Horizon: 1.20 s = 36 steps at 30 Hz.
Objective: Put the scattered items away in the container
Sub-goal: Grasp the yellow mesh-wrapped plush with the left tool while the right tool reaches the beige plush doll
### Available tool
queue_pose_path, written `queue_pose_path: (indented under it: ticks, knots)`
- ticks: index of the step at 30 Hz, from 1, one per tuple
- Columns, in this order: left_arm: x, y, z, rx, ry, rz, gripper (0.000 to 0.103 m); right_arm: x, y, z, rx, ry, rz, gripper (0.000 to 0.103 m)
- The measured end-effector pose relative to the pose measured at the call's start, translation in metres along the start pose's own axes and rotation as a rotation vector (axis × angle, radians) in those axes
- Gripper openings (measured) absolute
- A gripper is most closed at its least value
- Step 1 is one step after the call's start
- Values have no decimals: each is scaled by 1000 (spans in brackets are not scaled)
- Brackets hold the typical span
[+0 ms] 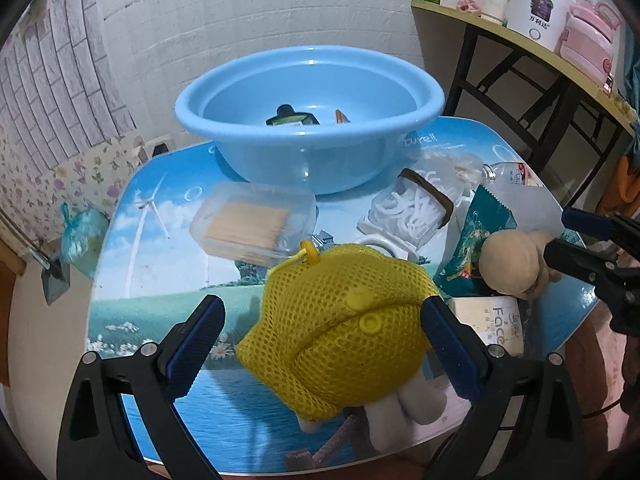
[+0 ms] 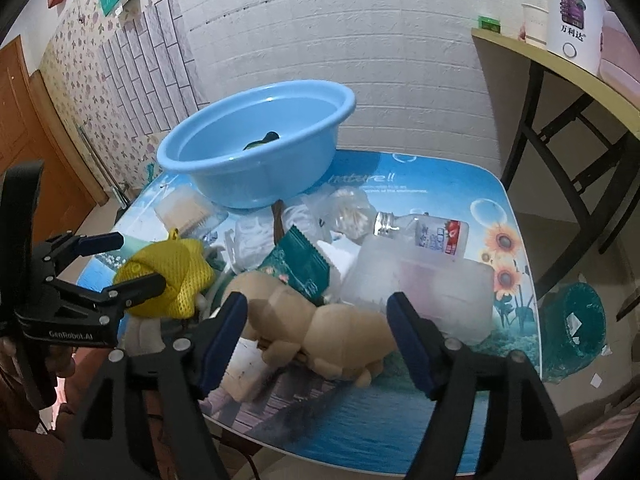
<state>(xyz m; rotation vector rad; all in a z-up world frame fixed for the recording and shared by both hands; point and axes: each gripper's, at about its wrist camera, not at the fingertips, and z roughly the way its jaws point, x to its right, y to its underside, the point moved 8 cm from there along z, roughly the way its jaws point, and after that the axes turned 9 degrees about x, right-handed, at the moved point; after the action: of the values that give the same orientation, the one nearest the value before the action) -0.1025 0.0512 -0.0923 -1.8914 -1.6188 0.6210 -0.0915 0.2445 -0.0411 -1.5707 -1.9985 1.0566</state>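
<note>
A: Where is the yellow mesh pouch (image 1: 340,320)?

B: Between the jaws of the left gripper (image 1: 324,344), nearer the right-hand jaw, which it seems to touch; the other jaw stands clear of it. The jaws are spread wide and are not clamped on it. White plush shows beneath the pouch.

A: And the right gripper (image 2: 316,344)?

B: Also wide, with the beige plush toy (image 2: 320,324) lying across the gap between its jaws, gripped by neither.

A: What lies beyond the jaws?

B: Ahead of the left ones, a clear box of wooden sticks (image 1: 252,224), a jar of white pieces (image 1: 408,208) tipped on its side, and a teal packet (image 1: 476,240). Ahead of the right ones, a frosted plastic box (image 2: 424,292) and an uncapped bottle (image 2: 424,232) on its side. Farthest off, the blue basin (image 1: 312,120) stands on the table (image 1: 160,264), with a dark bottle (image 1: 292,118) already inside.
</note>
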Motion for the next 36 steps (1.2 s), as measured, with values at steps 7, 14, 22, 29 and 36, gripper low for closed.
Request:
queue_pose_path:
  ticks: [7,14,22,29,36]
  knots:
    - [4,9,9,-32,29,-50,102,-2,11,3,-15,-6,-27,76]
    - [8,15,17,-41,47,-83,103,-7,19,11,-23,2,-67,88]
    - [3,25,25,-49,93,-214,103,-8,21,20,-8,53,-95,92]
    - [14,19,11,9,19,-40,99,-3,26,25,-15,121,-125,92]
    - [14,16,4,1,51,-36,78,7,20,16,9,66,-39,73]
